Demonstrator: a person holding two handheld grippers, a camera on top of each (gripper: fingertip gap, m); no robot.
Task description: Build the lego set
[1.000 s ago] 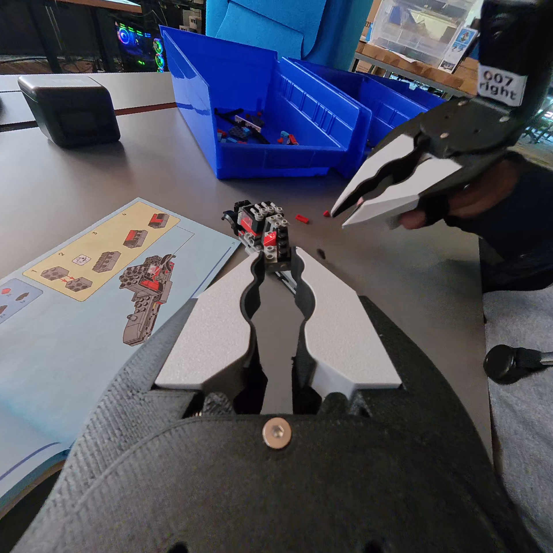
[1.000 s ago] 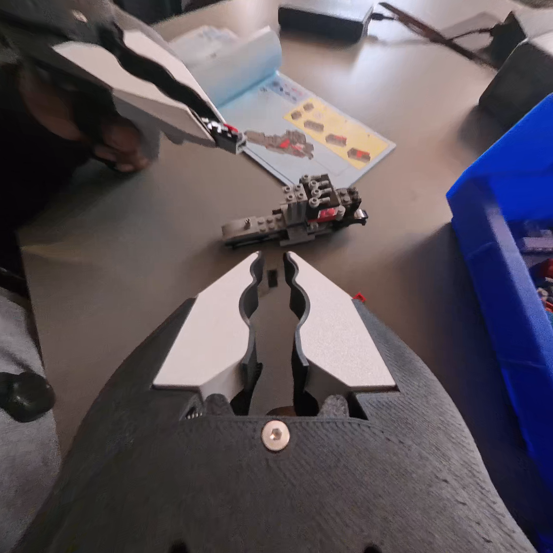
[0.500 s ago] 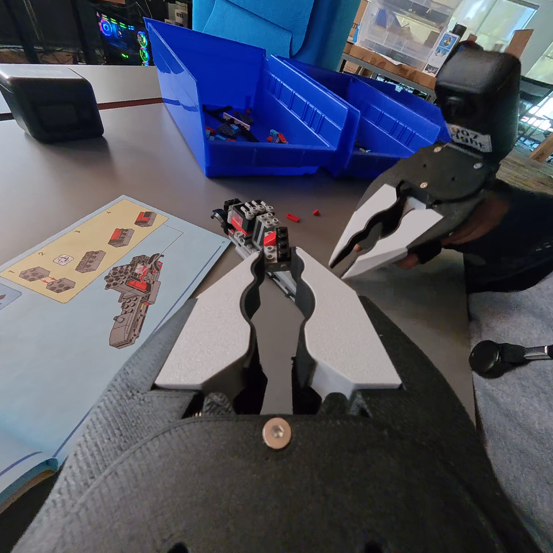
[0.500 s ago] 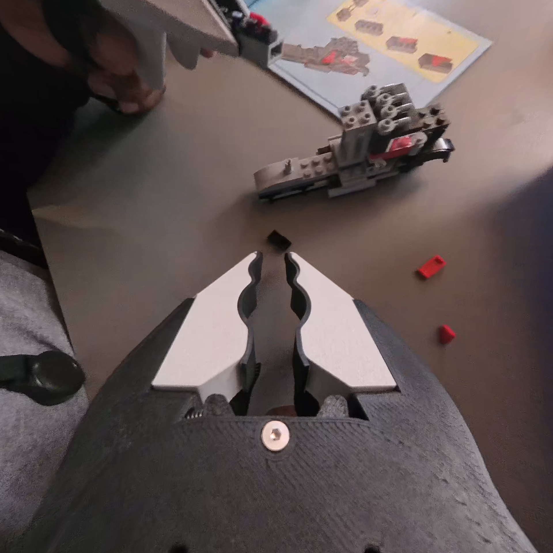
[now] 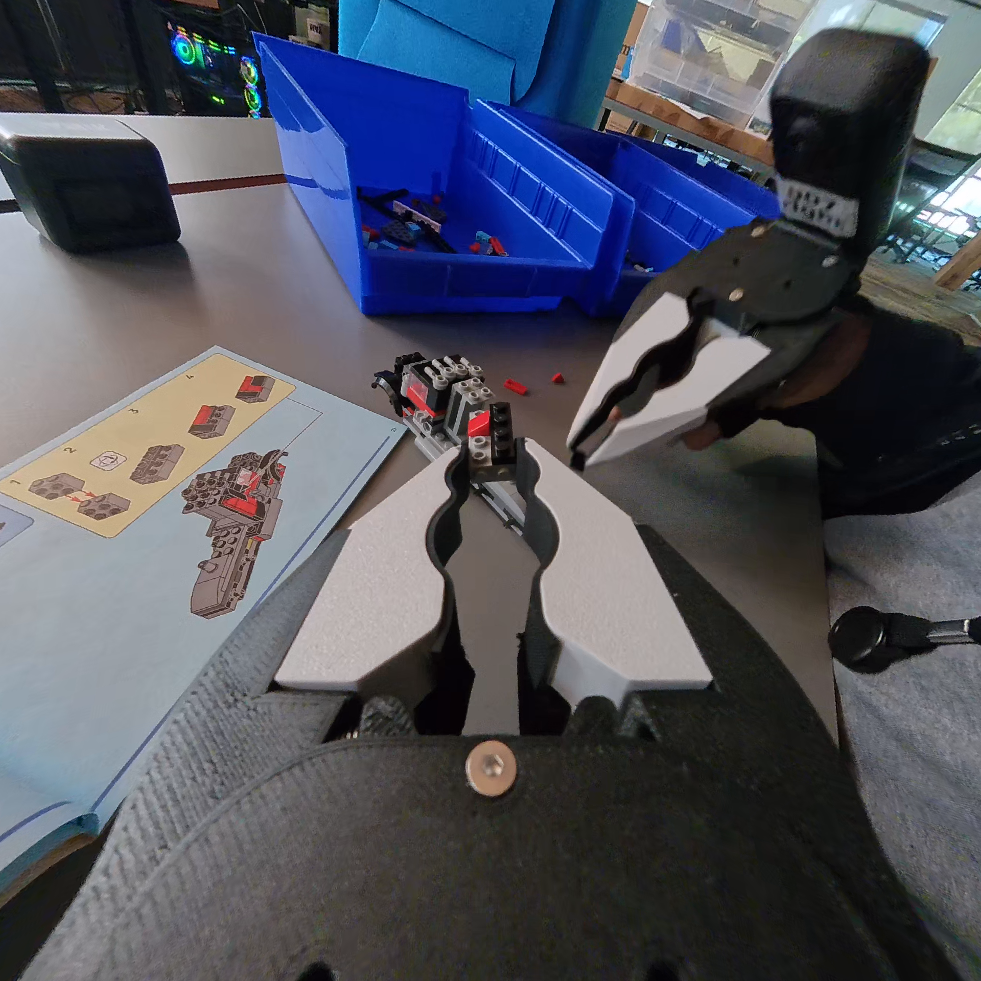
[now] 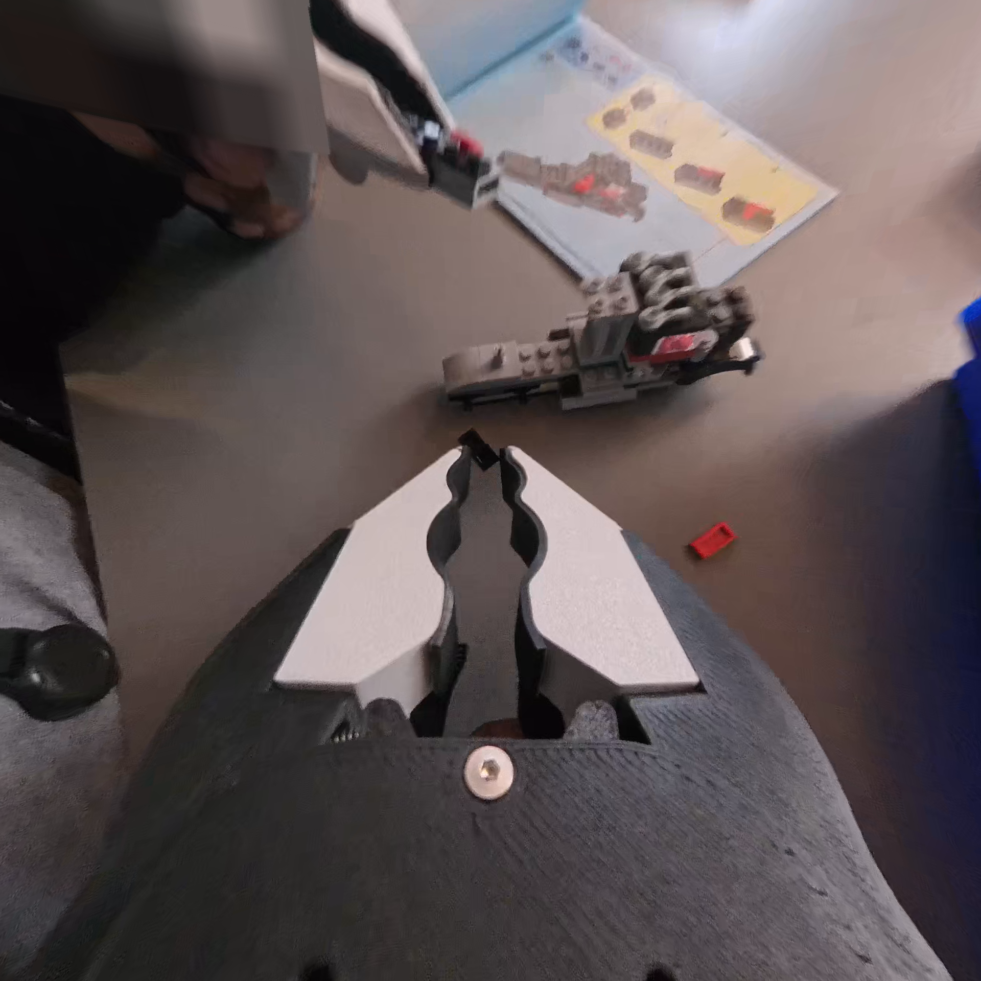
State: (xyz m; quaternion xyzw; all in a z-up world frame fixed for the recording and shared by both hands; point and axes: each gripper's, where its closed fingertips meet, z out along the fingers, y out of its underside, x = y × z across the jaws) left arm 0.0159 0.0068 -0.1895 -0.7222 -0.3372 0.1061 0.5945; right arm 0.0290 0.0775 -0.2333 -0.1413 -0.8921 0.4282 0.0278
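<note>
Landmark: the half-built lego model (image 6: 600,340), lying flat on the grey surface (image 6: 318,371).

Left gripper (image 5: 491,451): jaws closed on a small sub-assembly (image 5: 493,440) (black, grey & red bricks), held up off the surface, just in front of the model's low grey end in the left wrist view. In the right wrist view it sits up and left of the model, well apart.

Right gripper (image 6: 483,451): jaws nipped on a small black piece (image 6: 478,448) at the very tips, near the model's low grey end, not touching it.

Instruction booklet (image 5: 132,531) lies open just beside the model, one corner close to its tall end. 2 loose red bits: red tile (image 6: 713,539) & red slope (image 5: 557,378), on the surface near the model on the side away from the booklet. Blue bins (image 5: 478,212) w/ loose parts sit beyond the model. Black box (image 5: 90,186) well apart from it, far side of the booklet.
</note>
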